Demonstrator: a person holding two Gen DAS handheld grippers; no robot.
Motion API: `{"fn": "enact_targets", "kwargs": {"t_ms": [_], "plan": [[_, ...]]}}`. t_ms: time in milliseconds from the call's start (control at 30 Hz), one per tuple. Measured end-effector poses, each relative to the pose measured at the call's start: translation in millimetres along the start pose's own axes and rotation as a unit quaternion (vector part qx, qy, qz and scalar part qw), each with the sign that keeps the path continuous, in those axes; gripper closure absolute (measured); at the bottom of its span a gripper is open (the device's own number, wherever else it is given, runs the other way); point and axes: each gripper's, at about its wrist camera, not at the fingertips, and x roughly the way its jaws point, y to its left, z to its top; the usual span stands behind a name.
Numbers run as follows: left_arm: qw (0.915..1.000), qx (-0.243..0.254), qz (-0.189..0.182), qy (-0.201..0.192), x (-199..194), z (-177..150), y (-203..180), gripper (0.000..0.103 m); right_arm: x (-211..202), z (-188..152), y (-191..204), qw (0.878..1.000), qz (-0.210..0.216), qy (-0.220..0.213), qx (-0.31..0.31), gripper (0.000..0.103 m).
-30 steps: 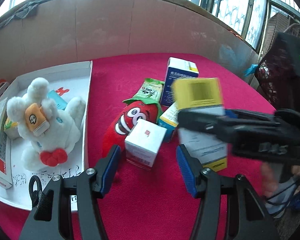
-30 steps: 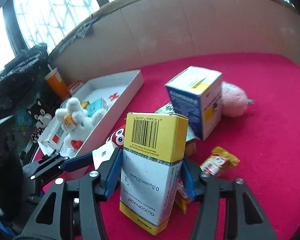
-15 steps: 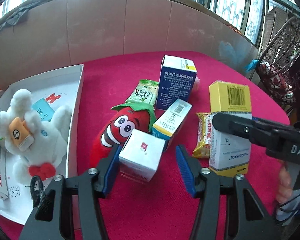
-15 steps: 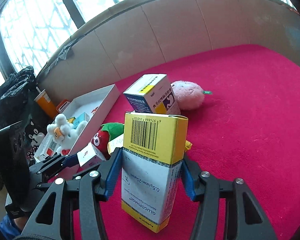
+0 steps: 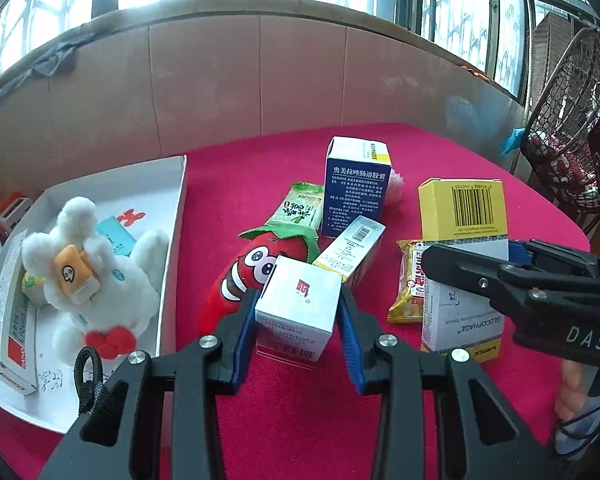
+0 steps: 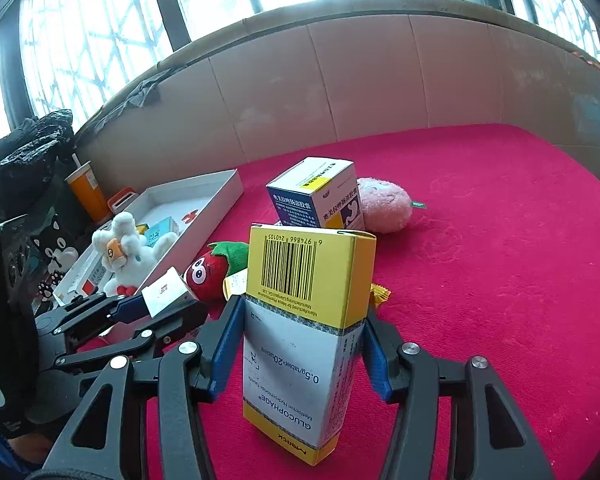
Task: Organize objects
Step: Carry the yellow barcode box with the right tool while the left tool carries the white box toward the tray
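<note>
Red cloth table (image 5: 300,420) under windows | left gripper (image 5: 298,312) pinching small white cube carton (image 5: 298,304), likely bound for white cardboard tray (image 5: 172,248) | right gripper (image 6: 296,344) clamping upright yellow-and-white GLUCOPHAGE box (image 6: 300,340); "0.5g/tablet×20"; barcode digits partly legible; whether either box is lifted is unclear

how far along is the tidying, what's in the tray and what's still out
Partly done: the white tray already holds the white plush bunny and a few small boxes. In hand: left gripper clamps the small white box; right gripper holds the Glucophage box. Still out: strawberry plush, blue box, snack packets, pink plush.
</note>
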Motion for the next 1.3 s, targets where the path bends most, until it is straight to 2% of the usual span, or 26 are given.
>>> {"fn": "enact_targets", "kwargs": {"t_ms": [633, 1300], "plan": [[0.9995, -0.006, 0.005, -0.031, -23, 2, -2, 0.066, -5, 7, 3, 1.0, -0.008, -0.002, -0.002, 0.044], [0.9962, -0.051, 0.018, -0.067, -53, 7, 32, 0.066, -10, 16, 28, 1.0, -0.011, 0.0, -0.027, 0.044]]}}
